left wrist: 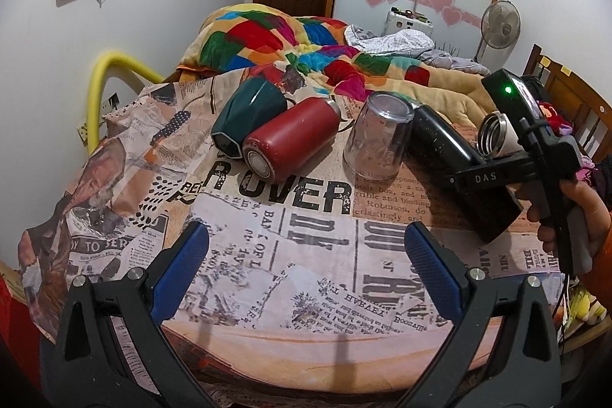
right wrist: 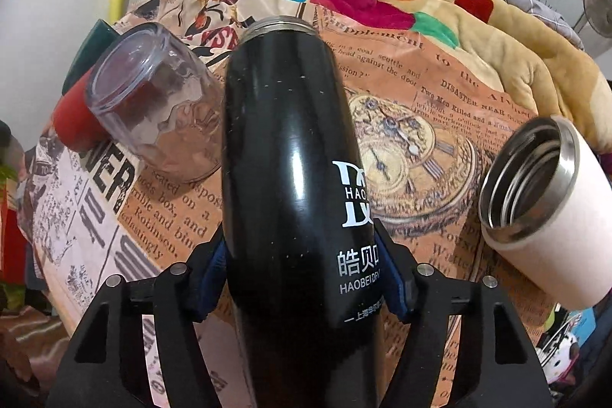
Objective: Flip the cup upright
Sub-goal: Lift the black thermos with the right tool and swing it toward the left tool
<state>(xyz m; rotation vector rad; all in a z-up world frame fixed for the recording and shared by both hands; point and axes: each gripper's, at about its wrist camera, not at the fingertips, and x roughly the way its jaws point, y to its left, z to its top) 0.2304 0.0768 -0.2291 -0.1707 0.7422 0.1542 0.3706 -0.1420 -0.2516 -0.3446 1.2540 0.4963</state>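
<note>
My right gripper (right wrist: 302, 266) is shut on a black flask (right wrist: 290, 159), clamped low on its body, its open threaded mouth pointing away and tilted over the table. In the left wrist view the black flask (left wrist: 455, 159) slants up from the right gripper (left wrist: 482, 178) held in a hand. My left gripper (left wrist: 306, 251) is open and empty above the table's front part. A clear glass cup (left wrist: 376, 136) stands upside down beside the flask; it also shows in the right wrist view (right wrist: 153, 109).
A red flask (left wrist: 290, 140) and a dark green cup (left wrist: 244, 117) lie on their sides at the back left. A white steel-lined cup (right wrist: 543, 201) lies on its side at the right. A newspaper-print cloth (left wrist: 306, 255) covers the table; a bed with a colourful blanket (left wrist: 306, 44) is behind.
</note>
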